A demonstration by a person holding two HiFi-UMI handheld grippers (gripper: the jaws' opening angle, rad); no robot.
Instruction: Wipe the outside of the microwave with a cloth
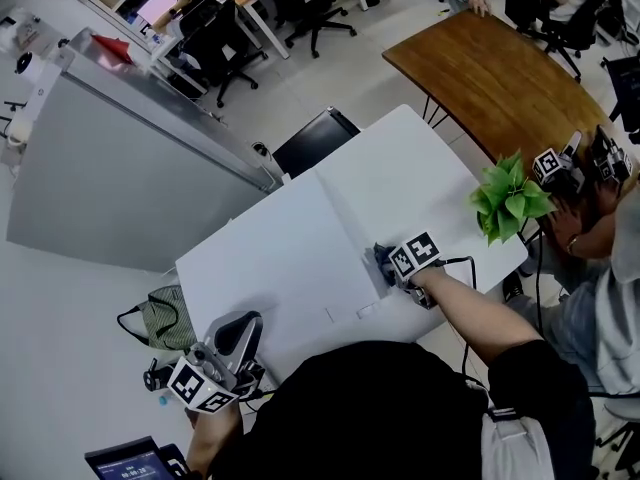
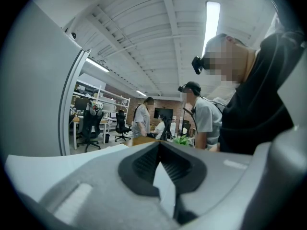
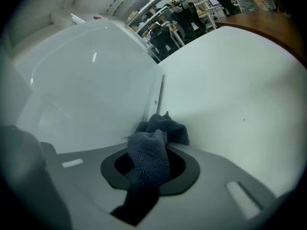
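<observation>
The white microwave (image 1: pixel 275 268) stands on a white table (image 1: pixel 425 173), seen from above. My right gripper (image 1: pixel 385 263) is at its right side, shut on a dark blue-grey cloth (image 3: pixel 156 147). In the right gripper view the cloth bunches out past the fingertips and touches the bottom edge of the microwave's side wall (image 3: pixel 86 80), where it meets the table (image 3: pixel 230 80). My left gripper (image 1: pixel 240 333) sits at the microwave's near left corner, pointing up and away, its jaws closed together (image 2: pixel 160 164) with nothing visible between them.
A green plant (image 1: pixel 510 200) stands at the table's right edge. Beyond it is a wooden table (image 1: pixel 500 78). Another person (image 1: pixel 590 258) sits at the right. A black chair (image 1: pixel 312 138) is behind the table, a grey partition (image 1: pixel 110 168) to the left, and a bag (image 1: pixel 165 318) on the floor.
</observation>
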